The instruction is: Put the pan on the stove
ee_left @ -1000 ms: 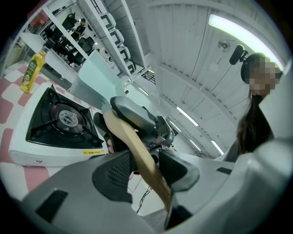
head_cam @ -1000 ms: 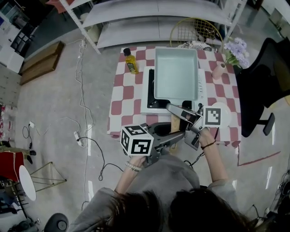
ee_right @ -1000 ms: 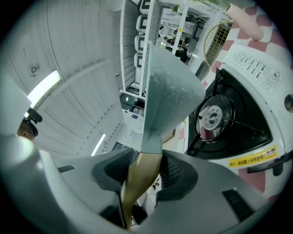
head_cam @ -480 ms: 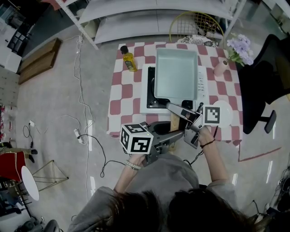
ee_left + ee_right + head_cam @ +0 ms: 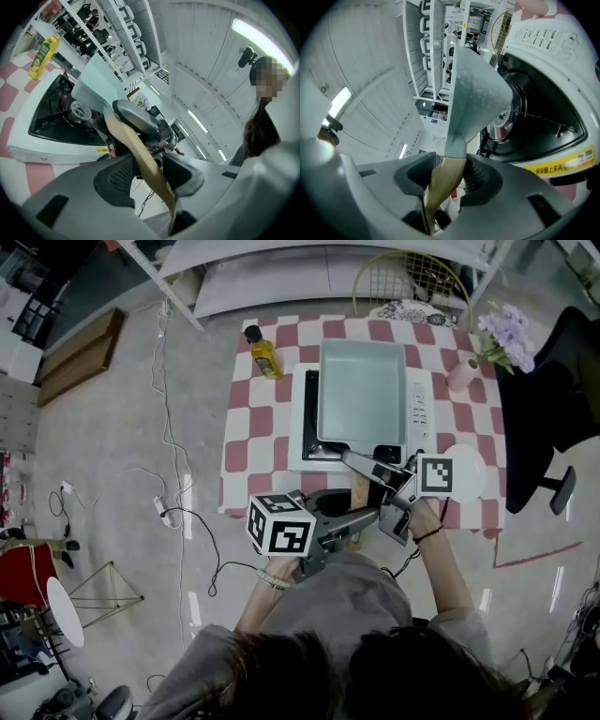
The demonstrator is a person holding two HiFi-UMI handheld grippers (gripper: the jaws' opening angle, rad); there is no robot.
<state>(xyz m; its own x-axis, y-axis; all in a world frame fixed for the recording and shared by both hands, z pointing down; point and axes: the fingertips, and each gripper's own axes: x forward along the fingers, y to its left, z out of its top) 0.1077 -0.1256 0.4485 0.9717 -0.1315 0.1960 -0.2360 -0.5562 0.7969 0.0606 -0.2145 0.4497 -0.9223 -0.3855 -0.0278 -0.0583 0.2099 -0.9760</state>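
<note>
A pale green rectangular pan [image 5: 364, 395] hovers over the white stove [image 5: 298, 457], covering most of its black burner. Its wooden handle [image 5: 361, 491] points toward me. My left gripper [image 5: 362, 519] is shut on the near end of the handle, which runs between its pads in the left gripper view [image 5: 145, 174]. My right gripper [image 5: 373, 474] is shut on the handle close to the pan. In the right gripper view [image 5: 443, 180] the pan [image 5: 476, 93] rises above the burner [image 5: 543, 117]. The left gripper view shows the pan's underside [image 5: 101, 79] just above the stove [image 5: 51, 140].
The stove stands on a red-and-white checked table [image 5: 246, 442]. A yellow oil bottle [image 5: 262, 352] is at the back left, a pink vase of flowers [image 5: 464, 371] at the back right, a white plate [image 5: 469, 474] at the right. Cables trail on the floor [image 5: 178, 512].
The head camera has drifted slightly, so the table sits a little higher in view. The pan stays over the stove and both grippers keep their hold on the handle.
</note>
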